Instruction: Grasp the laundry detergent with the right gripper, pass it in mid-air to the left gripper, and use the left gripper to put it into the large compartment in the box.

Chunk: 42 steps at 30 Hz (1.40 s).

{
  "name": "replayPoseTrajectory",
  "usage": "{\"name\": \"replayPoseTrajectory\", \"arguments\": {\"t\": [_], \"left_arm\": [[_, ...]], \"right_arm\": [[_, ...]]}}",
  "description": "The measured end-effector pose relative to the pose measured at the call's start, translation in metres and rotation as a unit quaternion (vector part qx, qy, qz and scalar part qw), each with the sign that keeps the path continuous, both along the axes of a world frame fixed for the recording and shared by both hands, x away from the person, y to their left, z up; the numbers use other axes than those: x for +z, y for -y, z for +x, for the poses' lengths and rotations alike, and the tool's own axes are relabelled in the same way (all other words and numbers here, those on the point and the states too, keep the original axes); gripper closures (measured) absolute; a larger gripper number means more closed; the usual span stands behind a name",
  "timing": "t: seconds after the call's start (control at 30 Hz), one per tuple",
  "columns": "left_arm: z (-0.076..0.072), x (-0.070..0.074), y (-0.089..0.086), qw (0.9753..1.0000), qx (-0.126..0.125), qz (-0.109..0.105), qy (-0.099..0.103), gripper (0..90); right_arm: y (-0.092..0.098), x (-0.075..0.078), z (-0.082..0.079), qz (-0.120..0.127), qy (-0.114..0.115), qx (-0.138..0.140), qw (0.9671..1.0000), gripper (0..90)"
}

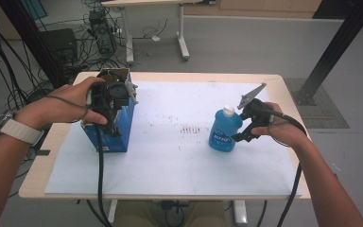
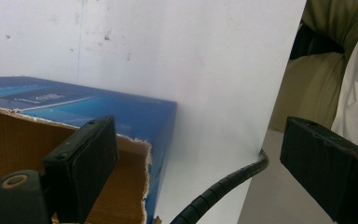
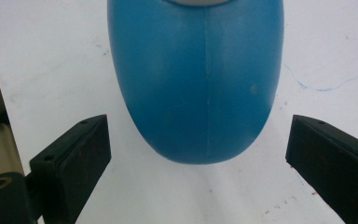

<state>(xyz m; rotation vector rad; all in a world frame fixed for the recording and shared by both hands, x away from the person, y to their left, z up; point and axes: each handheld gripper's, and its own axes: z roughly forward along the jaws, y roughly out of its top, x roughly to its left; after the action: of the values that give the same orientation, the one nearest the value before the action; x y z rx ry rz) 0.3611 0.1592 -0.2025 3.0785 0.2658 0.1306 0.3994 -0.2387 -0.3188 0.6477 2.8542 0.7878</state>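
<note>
Probably slick and sloshy, the rounded blue plastic bottle (image 1: 225,130) stands upright mid-desk before my released right claw (image 1: 246,124), so I'd grip its broad belly.

bottle (image 3: 196,84) cap cut off by the top edge; label print unreadable

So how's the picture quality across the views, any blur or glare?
High view: even light, slightly soft, no glare on the bottle. Left gripper view: box sharp, near jaws blurred. Right gripper view: bottle close, soft sheen, no harsh glare.
</note>
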Motion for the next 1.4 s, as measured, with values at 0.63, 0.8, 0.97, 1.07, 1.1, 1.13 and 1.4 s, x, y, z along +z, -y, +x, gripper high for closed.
{"name": "replayPoseTrajectory", "arguments": {"t": [0.63,0.8,0.97,1.07,1.1,1.13,1.4], "left_arm": [[0.0,0.0001,0.0001,1.0,0.0,-0.001,0.001,11.7],[-0.0003,0.0,0.0001,1.0,0.0,-0.002,0.001,11.7],[-0.0004,-0.0001,-0.0002,1.0,0.0,-0.002,0.002,11.7],[-0.0004,0.0,-0.0003,1.0,0.0,-0.002,0.002,11.7],[-0.0004,0.0,-0.0003,1.0,0.0,-0.002,0.002,11.7],[-0.0004,-0.0001,-0.0003,1.0,0.0,-0.002,0.002,11.7],[-0.0004,-0.0002,-0.0008,1.0,0.001,-0.003,0.002,11.7]], "right_arm": [[-0.0003,-0.0001,0.0001,-0.001,-0.001,-0.002,1.0,6.5],[-0.0003,-0.0001,0.0001,-0.001,0.0,-0.002,1.0,6.5],[-0.0008,-0.0003,0.0001,-0.002,0.0,-0.002,1.0,6.5],[-0.0009,-0.0003,0.0002,-0.001,0.0,-0.003,1.0,6.5],[-0.0009,-0.0003,0.0002,-0.001,0.0,-0.003,1.0,6.5],[-0.0008,-0.0004,0.0003,-0.001,0.0,-0.003,1.0,6.5],[-0.0012,-0.0006,0.0007,-0.002,0.0,-0.002,1.0,6.5]]}}
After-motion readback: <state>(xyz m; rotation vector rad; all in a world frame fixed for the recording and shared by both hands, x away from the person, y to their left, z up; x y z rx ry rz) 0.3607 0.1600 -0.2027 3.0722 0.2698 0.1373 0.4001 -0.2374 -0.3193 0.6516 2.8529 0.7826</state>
